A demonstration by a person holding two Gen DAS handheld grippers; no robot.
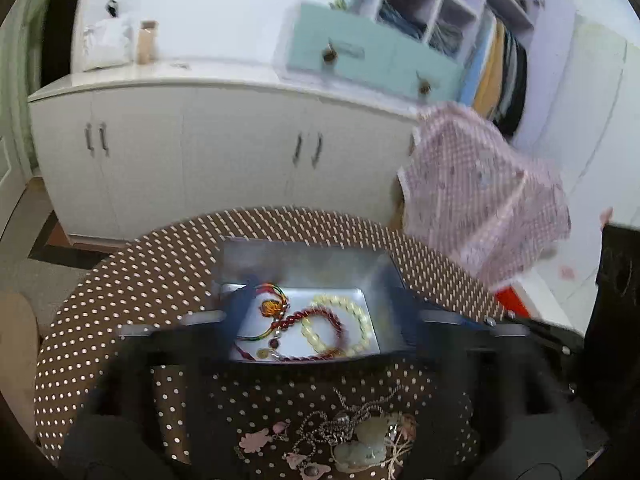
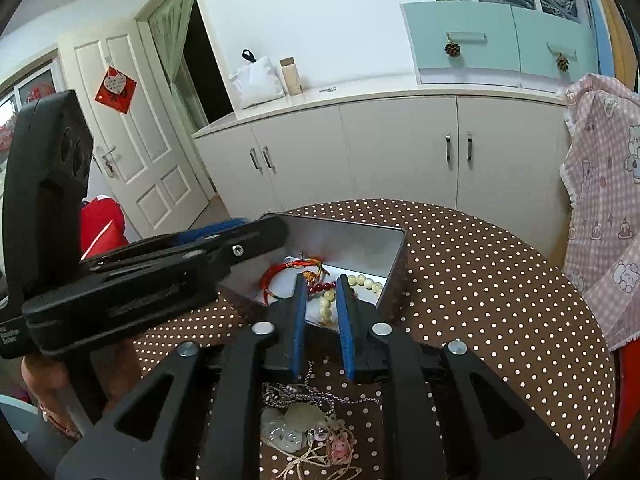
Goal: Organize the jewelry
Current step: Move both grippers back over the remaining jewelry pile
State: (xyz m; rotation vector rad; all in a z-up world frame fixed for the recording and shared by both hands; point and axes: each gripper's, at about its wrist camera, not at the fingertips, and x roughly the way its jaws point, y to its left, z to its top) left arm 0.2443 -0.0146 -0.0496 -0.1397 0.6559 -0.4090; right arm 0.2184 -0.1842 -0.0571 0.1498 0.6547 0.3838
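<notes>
A silver tin box (image 1: 304,258) (image 2: 394,258) stands on the round brown polka-dot table (image 1: 120,280) (image 2: 500,280). In it lie a cream bead bracelet (image 1: 360,312) (image 2: 362,280), a dark red bead bracelet (image 1: 320,314) and a red cord bracelet (image 2: 276,274). A heap of necklaces and pendants (image 1: 352,436) (image 2: 304,428) lies on the table in front of the box. My left gripper (image 1: 318,300) is wide open, its blurred fingers straddling the box; it also shows in the right wrist view (image 2: 256,236). My right gripper (image 2: 320,292) is open and empty, its tips over the box's near edge.
A white cabinet (image 2: 400,152) with a mint drawer unit (image 2: 496,40) stands behind the table. A pink checked cloth (image 1: 488,188) (image 2: 604,200) hangs at the right. A white door (image 2: 128,140) is at the left.
</notes>
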